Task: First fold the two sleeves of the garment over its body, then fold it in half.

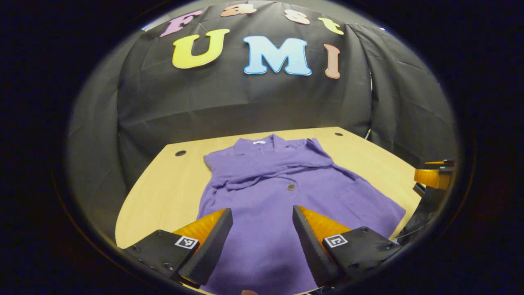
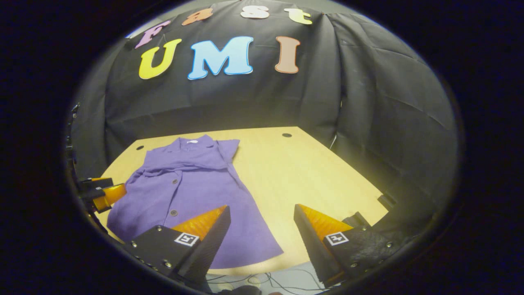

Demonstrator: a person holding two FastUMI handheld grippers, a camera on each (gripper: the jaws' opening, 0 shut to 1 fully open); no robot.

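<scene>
both my grippers hang over the near edge of the bench [image 2: 311, 164], left gripper [image 1: 262, 229] above the hem, right gripper [image 2: 262, 229] off its right corner, each with jaws apart and holding nothing. purple garment [image 1: 270, 192] lies flat, collar [image 1: 262, 144] to the far edge, hem to me, long axis running near to far. both sleeves seem already laid across the chest (one crosses below the collar), body at full length. i judge the half fold remains: pinch both hem corners together, lift low, carry evenly to the collar, so the sleeves stay.
</scene>
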